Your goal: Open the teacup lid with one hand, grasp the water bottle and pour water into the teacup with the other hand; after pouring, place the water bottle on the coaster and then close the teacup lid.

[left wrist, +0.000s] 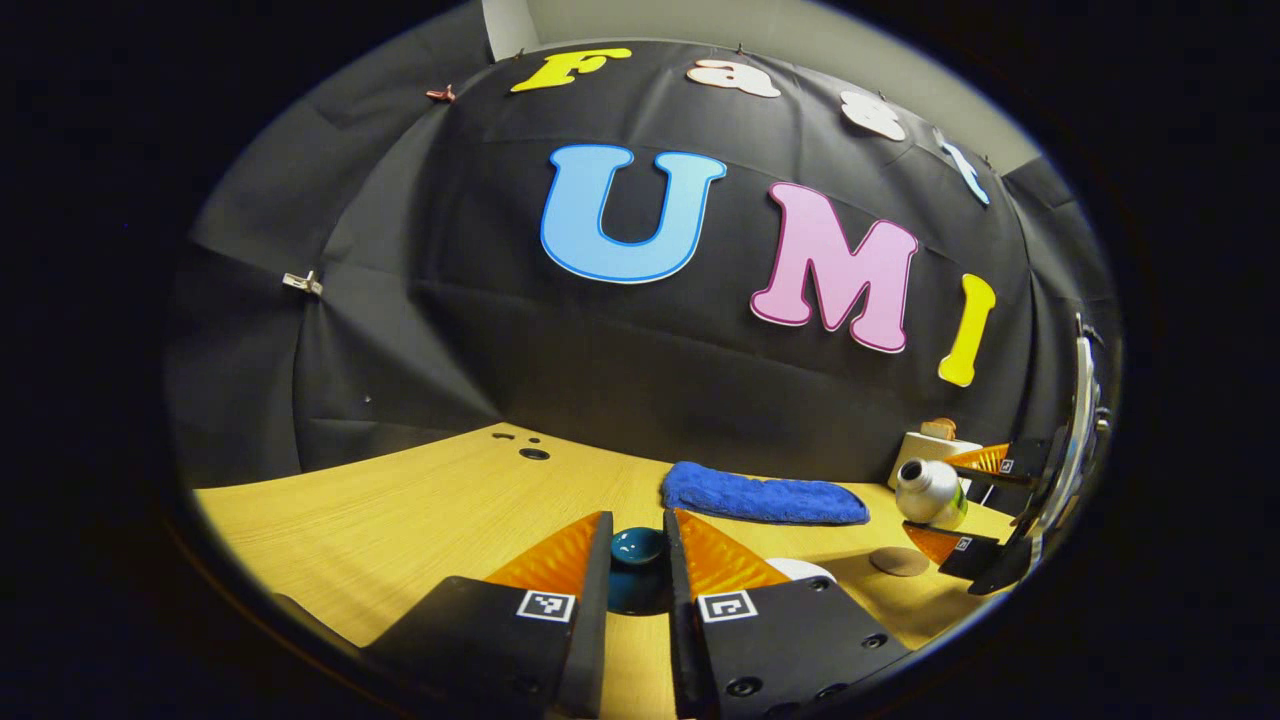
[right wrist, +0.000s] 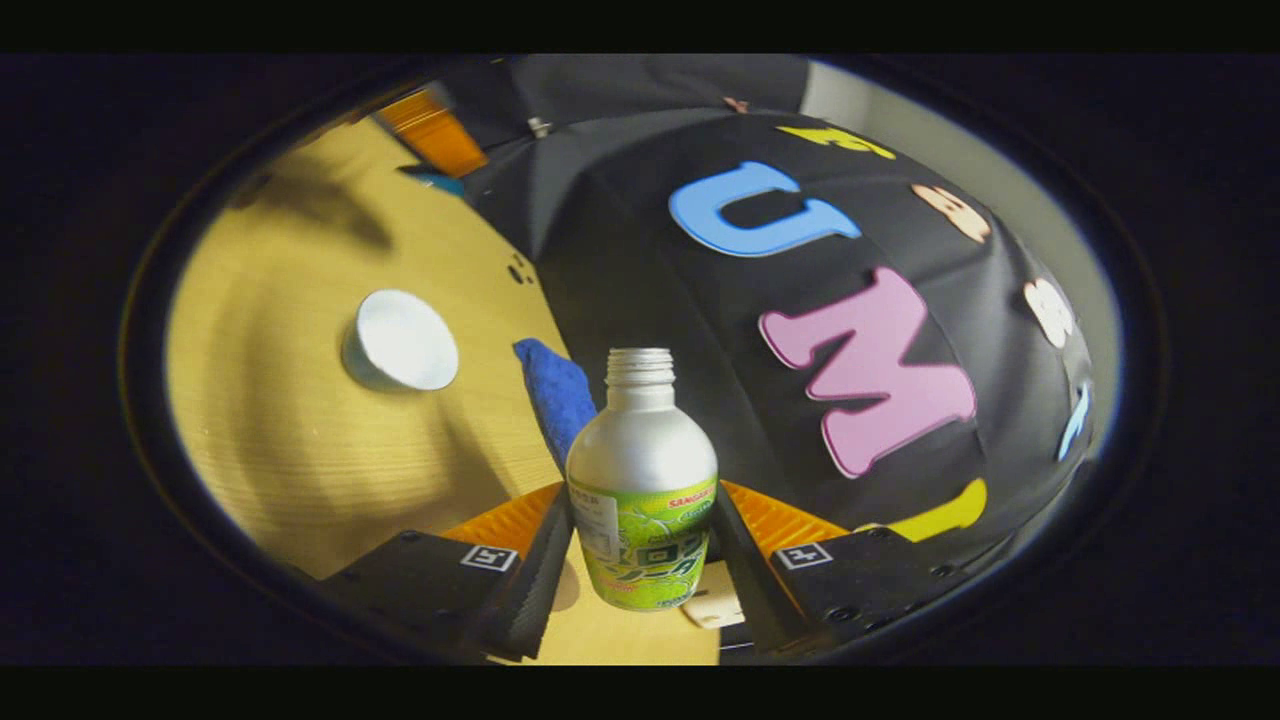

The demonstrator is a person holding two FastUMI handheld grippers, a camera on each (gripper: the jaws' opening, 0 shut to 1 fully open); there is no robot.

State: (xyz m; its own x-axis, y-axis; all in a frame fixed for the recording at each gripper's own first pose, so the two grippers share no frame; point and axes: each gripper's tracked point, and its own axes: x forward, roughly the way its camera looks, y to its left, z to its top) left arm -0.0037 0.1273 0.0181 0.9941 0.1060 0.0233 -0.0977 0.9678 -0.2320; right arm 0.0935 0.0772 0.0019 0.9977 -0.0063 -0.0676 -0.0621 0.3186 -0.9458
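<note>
Silver water bottle (right wrist: 642,490), uncapped, sits clamped in the right hand-held gripper (right wrist: 640,560), tilted above the worktop (right wrist: 300,440) near the open teacup (right wrist: 400,340), while the left hand-held gripper (left wrist: 638,560) grips the teal lid (left wrist: 637,547).

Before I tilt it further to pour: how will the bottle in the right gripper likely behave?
The water bottle looks like smooth metal, so it could slip between the right gripper fingers. Its mouth is uncapped, so it will spill readily. Being round, it would probably roll if dropped on the table.
</note>
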